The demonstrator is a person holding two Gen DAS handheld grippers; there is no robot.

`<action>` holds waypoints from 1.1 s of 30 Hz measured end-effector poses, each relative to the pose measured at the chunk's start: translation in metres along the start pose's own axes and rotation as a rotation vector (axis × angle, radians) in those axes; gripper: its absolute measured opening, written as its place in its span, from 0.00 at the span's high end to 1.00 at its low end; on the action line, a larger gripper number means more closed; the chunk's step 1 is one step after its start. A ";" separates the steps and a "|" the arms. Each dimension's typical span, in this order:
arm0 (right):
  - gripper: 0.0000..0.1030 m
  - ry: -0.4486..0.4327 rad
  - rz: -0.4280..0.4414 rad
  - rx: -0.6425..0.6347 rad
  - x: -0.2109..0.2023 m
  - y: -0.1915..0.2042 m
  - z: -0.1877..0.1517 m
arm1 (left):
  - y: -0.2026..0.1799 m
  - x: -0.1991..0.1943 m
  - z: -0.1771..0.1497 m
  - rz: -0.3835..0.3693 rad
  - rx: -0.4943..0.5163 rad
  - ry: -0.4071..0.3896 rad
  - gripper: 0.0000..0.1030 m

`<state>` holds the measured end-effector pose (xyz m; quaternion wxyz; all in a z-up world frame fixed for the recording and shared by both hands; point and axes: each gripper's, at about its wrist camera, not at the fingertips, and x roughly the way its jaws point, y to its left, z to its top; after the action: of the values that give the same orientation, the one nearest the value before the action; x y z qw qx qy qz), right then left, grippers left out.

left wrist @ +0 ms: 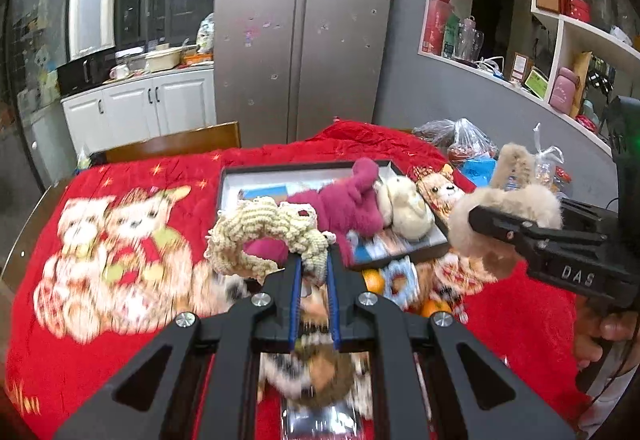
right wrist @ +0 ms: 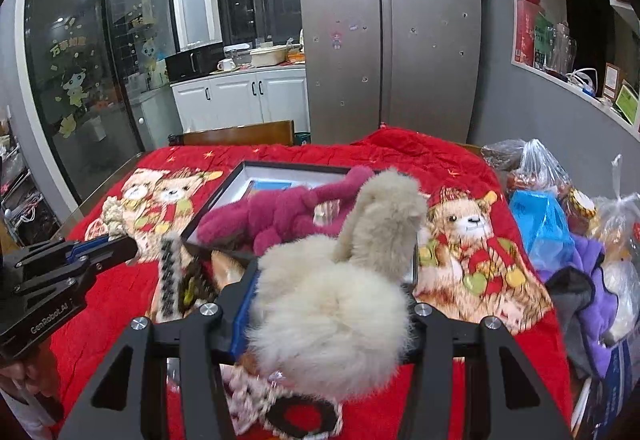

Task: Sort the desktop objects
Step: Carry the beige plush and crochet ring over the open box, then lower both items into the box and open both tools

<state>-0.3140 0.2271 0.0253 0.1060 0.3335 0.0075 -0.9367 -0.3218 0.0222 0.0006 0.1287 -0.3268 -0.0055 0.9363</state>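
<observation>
My left gripper (left wrist: 314, 264) is shut on a cream knitted scrunchie (left wrist: 256, 236) and holds it in front of a black-framed tray (left wrist: 304, 170) on the red blanket. The tray holds a magenta plush scrunchie (left wrist: 344, 204) and a cream plush toy (left wrist: 408, 208). My right gripper (right wrist: 328, 280) is shut on beige furry earmuffs (right wrist: 340, 304), which also show at the right of the left wrist view (left wrist: 508, 200), raised near the tray's right side. The left gripper appears at the left of the right wrist view (right wrist: 120, 246).
More small fabric items and oranges (left wrist: 374, 280) lie blurred on the blanket below the grippers. Plastic bags (right wrist: 536, 180) and purple cloth (right wrist: 592, 280) crowd the table's right edge. A wooden chair back (right wrist: 240, 134) stands behind the table.
</observation>
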 end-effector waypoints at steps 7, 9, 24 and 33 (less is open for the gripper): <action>0.50 0.018 -0.009 0.011 0.046 -0.006 0.039 | 0.001 0.061 0.045 0.004 0.023 -0.010 0.88; 0.49 0.029 -0.003 0.019 0.063 -0.008 0.048 | 0.006 0.080 0.052 0.001 0.003 0.002 0.88; 0.49 0.052 -0.001 0.056 0.151 -0.024 0.076 | 0.027 0.179 0.066 0.001 0.005 0.065 0.88; 0.50 0.135 0.015 0.046 0.189 -0.031 0.065 | 0.043 0.200 0.058 0.001 -0.017 0.114 0.88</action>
<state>-0.5036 0.2150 -0.0449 0.1044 0.3981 -0.0093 -0.9113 -0.5180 0.0338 -0.0800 0.1258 -0.3806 -0.0059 0.9161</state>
